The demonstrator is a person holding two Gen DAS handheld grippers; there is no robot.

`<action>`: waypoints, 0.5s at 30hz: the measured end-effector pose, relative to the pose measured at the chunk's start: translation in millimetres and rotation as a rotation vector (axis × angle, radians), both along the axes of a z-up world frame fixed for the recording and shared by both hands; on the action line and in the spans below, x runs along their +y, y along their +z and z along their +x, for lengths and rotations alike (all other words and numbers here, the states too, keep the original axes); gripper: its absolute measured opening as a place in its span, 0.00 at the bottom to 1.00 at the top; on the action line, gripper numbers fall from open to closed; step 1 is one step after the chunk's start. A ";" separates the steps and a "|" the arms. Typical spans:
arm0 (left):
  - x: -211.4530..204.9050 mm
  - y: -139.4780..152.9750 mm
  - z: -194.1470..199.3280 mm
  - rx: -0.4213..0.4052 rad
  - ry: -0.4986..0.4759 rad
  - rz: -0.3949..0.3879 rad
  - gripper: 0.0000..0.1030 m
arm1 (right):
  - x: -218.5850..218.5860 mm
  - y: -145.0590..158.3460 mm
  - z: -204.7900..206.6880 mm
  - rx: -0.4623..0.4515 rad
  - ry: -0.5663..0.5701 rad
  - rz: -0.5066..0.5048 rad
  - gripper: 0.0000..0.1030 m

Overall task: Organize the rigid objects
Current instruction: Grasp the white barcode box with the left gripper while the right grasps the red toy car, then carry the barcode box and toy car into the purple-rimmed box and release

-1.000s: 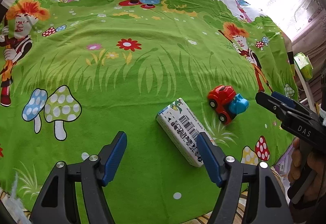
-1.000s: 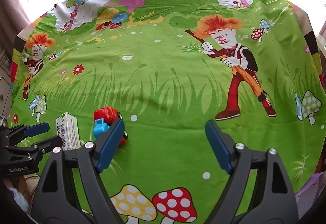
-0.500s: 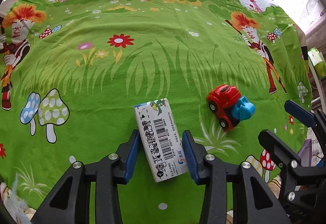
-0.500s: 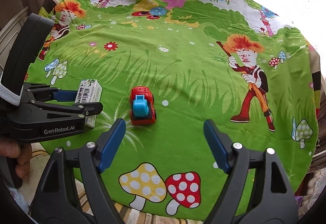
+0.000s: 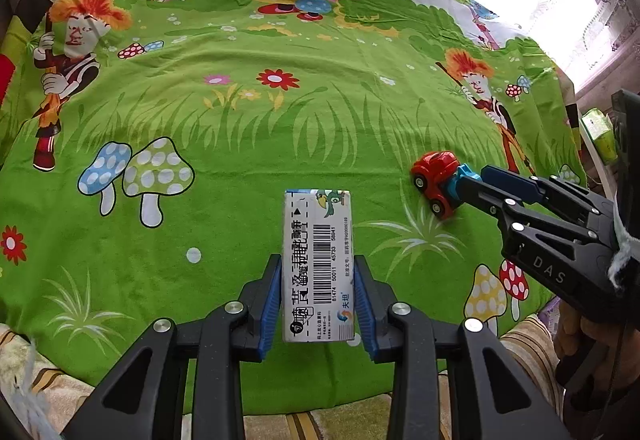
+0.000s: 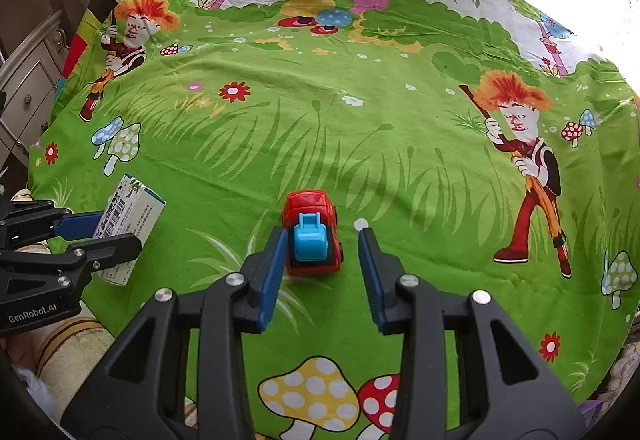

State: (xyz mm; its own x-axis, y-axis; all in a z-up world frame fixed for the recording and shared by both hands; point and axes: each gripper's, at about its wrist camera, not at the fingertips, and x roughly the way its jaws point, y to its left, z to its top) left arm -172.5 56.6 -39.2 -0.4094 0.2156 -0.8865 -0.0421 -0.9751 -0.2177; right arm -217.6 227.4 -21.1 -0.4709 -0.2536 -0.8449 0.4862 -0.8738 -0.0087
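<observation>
Left wrist view has the white carton (image 5: pixel 318 264), barcode side up, clamped between the blue pads (image 5: pixel 269 304) of the left gripper (image 5: pixel 318 306), which grips its near half while the far end juts out over the green cartoon cloth (image 5: pixel 248 160). In the right wrist view the carton looks tilted, its far end raised off the cloth. To the right of the carton, well apart from it, sits the red toy truck (image 5: pixel 436 176) with a blue load on its back.

From the right wrist view, that truck (image 6: pixel 312 236) lies between the fingers of the right gripper (image 6: pixel 322 268), whose jaws have just been closing around it. The left pad (image 6: pixel 272 272) is at the truck's side; a gap still shows between the truck and the right-hand pad, so it is not yet gripped. A hand (image 5: pixel 580 336) holding the right gripper shows at the left view's right edge. Bright curtained windows lie beyond the cloth, and a drawer cabinet (image 6: pixel 24 96) stands to the left.
</observation>
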 end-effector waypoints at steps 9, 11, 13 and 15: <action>1.3 -3.5 -2.1 -0.005 0.005 0.001 0.34 | -1.4 -1.0 0.9 -0.004 0.016 -0.020 0.20; 1.7 -3.2 -1.4 -0.002 0.004 -0.002 0.34 | -0.2 3.3 2.8 0.007 0.015 -0.026 0.19; 2.0 -2.9 -1.2 0.001 0.001 -0.004 0.34 | 1.3 6.2 4.8 0.011 0.016 -0.032 0.19; 2.0 -2.8 -1.2 0.002 0.001 -0.004 0.34 | 3.0 7.5 6.7 0.012 0.013 -0.036 0.19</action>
State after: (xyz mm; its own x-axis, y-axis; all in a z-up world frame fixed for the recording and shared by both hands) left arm -173.7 58.5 -42.0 -0.4110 0.2114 -0.8868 -0.0417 -0.9761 -0.2134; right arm -210.9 230.4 -13.6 -0.4775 -0.2901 -0.8293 0.4977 -0.8672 0.0168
